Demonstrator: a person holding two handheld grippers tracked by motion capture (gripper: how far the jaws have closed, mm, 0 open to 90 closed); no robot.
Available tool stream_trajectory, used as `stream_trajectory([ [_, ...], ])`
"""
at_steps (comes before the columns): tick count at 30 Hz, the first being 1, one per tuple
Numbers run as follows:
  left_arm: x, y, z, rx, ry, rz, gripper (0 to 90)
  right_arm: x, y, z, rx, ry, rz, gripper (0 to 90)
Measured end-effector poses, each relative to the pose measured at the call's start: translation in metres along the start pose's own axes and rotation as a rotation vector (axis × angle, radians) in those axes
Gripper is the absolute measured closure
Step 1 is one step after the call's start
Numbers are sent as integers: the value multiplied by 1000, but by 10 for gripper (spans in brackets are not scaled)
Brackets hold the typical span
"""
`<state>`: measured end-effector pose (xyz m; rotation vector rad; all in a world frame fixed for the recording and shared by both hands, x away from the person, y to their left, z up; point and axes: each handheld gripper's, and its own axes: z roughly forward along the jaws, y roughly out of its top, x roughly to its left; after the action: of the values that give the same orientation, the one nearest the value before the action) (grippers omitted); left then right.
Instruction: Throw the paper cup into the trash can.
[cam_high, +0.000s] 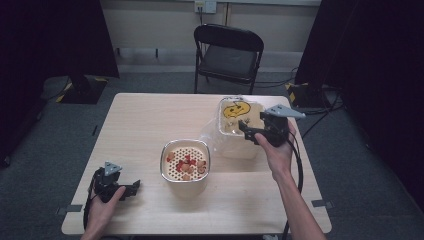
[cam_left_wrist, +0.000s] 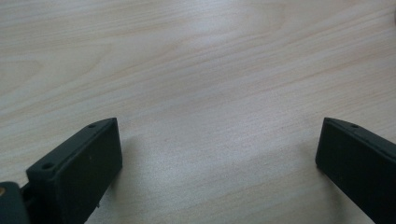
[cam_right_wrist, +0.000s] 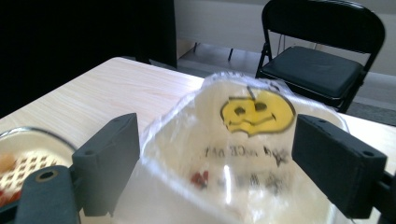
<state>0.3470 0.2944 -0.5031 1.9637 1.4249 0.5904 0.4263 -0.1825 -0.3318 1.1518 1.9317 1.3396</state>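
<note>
table seen bare at left | clear bag with yellow face print set far right over a container | strainer bowl of red pieces placed centre-near | right gripper held spread at the bag | left gripper rested near-left, jaws spread, nothing between

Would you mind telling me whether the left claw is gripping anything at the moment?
No, the left claw stands wide open over the bare light wooden table, with nothing between its black jaws.
</note>
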Motion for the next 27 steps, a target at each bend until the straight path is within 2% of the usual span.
stream_trajectory([
  [1,0,0,0,0,0,1,0,1,-5,-5,-1,-4,-1,146],
  [2,0,0,0,0,1,1,0,3,-17,-17,15,-19,-15,146],
  [6,0,0,0,0,0,1,0,8,-42,-34,28,-31,-14,146],
  [10,0,0,0,-1,1,0,0,11,-75,-44,80,-30,-10,146],
  [12,0,0,0,0,0,1,0,11,-92,-47,97,-15,11,146],
  [15,0,0,0,0,0,1,0,10,-119,-45,157,-18,22,147],
  [16,0,0,0,0,0,1,0,10,-119,-45,157,-18,22,147],
  [17,0,0,0,-1,0,0,0,9,-135,-43,187,-15,33,147],
  [18,0,0,0,0,0,1,0,8,-142,-42,203,-20,35,147],
  [20,0,0,0,-1,0,0,0,5,-156,-38,242,-35,30,147],
  [21,0,0,0,-1,0,0,0,5,-156,-38,242,-35,30,147],
  [22,0,0,0,-1,0,0,0,3,-169,-35,277,-42,37,146],
  [25,0,0,0,-1,0,-1,0,-1,-180,-29,323,-63,23,146],
  [27,0,0,0,-1,0,0,0,-2,-185,-27,333,-69,25,146],
])
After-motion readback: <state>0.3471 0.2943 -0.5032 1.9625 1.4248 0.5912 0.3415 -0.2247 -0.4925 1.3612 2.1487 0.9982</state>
